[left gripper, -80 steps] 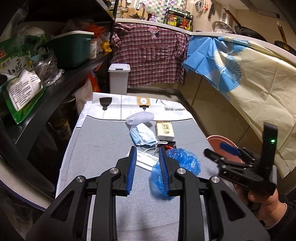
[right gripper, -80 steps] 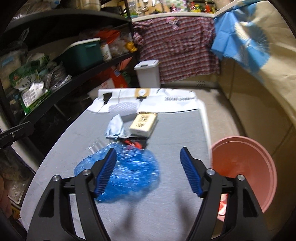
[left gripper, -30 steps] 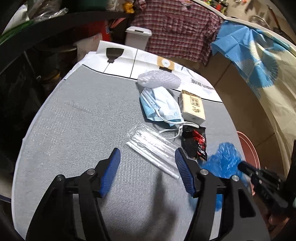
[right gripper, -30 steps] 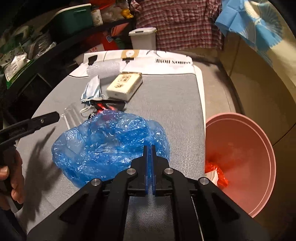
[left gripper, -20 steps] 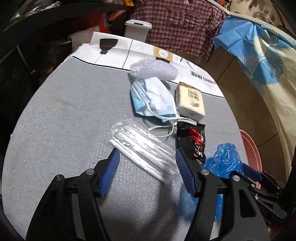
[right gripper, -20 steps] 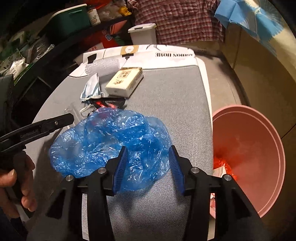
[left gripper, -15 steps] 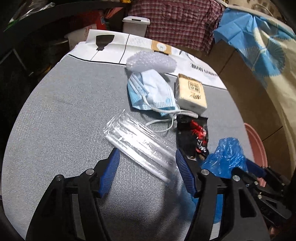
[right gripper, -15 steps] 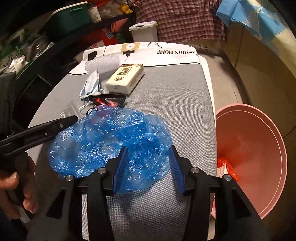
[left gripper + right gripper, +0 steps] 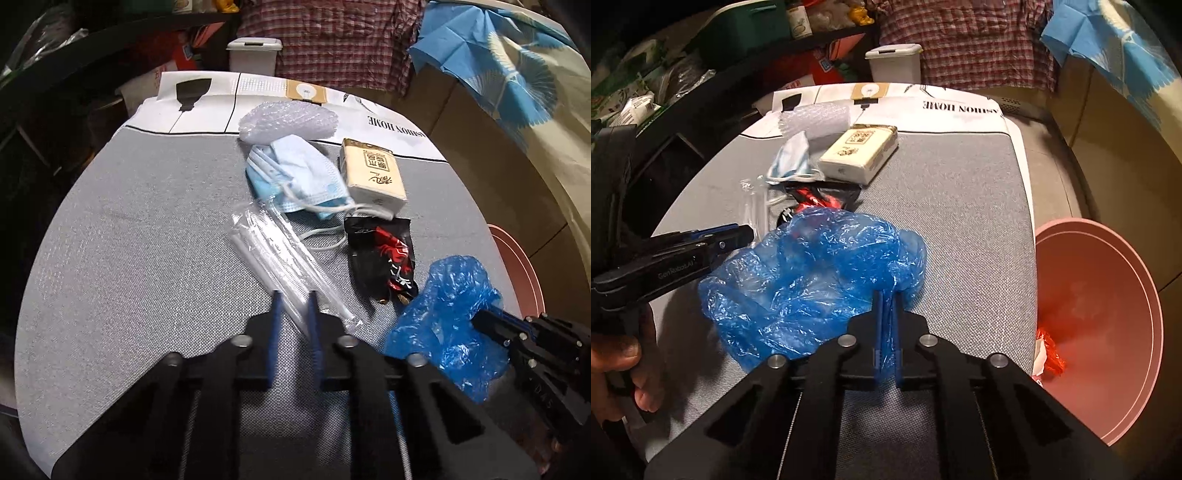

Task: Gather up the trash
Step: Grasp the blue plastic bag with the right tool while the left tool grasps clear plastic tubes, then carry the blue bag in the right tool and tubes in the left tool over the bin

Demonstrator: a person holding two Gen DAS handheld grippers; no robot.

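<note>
Pinching the near end of the clear plastic sleeve (image 9: 280, 258), the left hand-held gripper (image 9: 293, 306) is just finishing closing on the grey surface (image 9: 129, 240). Further right, the right hand-held gripper (image 9: 886, 299) is clamping, jaws just brought together, on the crumpled blue plastic bag (image 9: 812, 273), beside the pink bin (image 9: 1108, 332).

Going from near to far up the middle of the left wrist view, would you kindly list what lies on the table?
Left tongs shut on the clear straw packet → blue face mask → bubble wrap → printed white sheet at the table's far edge.
</note>
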